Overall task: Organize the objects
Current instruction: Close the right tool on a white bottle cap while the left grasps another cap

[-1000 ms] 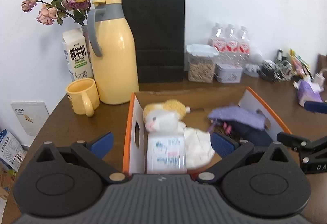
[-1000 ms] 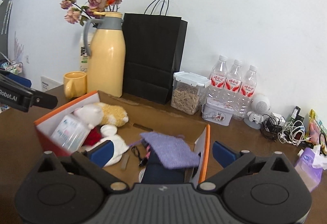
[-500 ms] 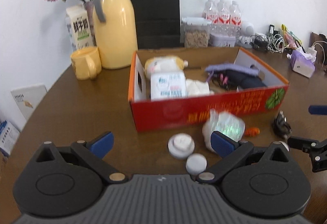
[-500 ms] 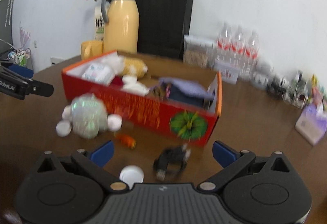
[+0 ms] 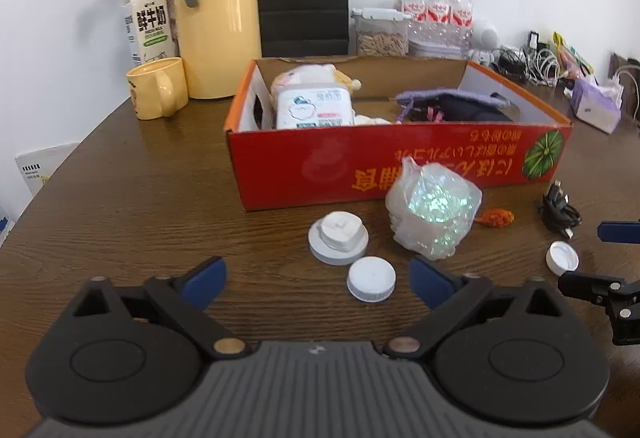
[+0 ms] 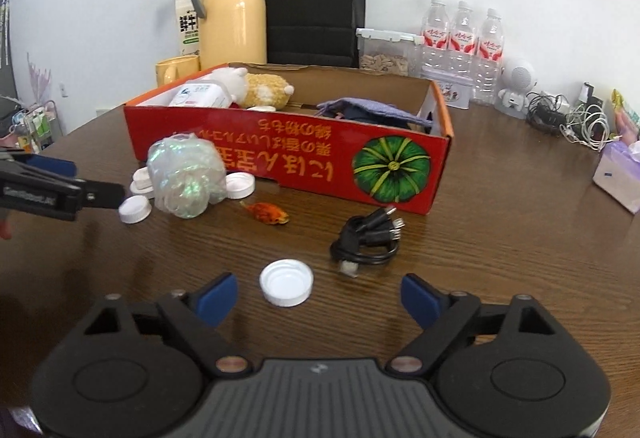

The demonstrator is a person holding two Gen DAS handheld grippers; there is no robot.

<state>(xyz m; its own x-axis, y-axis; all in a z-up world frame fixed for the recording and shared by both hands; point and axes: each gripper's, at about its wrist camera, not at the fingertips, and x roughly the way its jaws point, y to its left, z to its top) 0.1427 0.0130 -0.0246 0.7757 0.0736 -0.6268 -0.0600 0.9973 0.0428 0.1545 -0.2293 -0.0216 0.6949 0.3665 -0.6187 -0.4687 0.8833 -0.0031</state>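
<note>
– Both grippers have dropped from above the red box to the table in front of it.

– Which is nearer what?

– Left gripper, jaws closing on nothing, has a white cap just ahead, right of centre. Right gripper, also closing empty, faces another white cap; the black cable lies beyond, probably lengthwise across.

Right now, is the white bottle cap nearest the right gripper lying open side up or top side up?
Open side up. In the right wrist view the white cap shows its raised rim and hollow inside, lying flat on the table.
</note>
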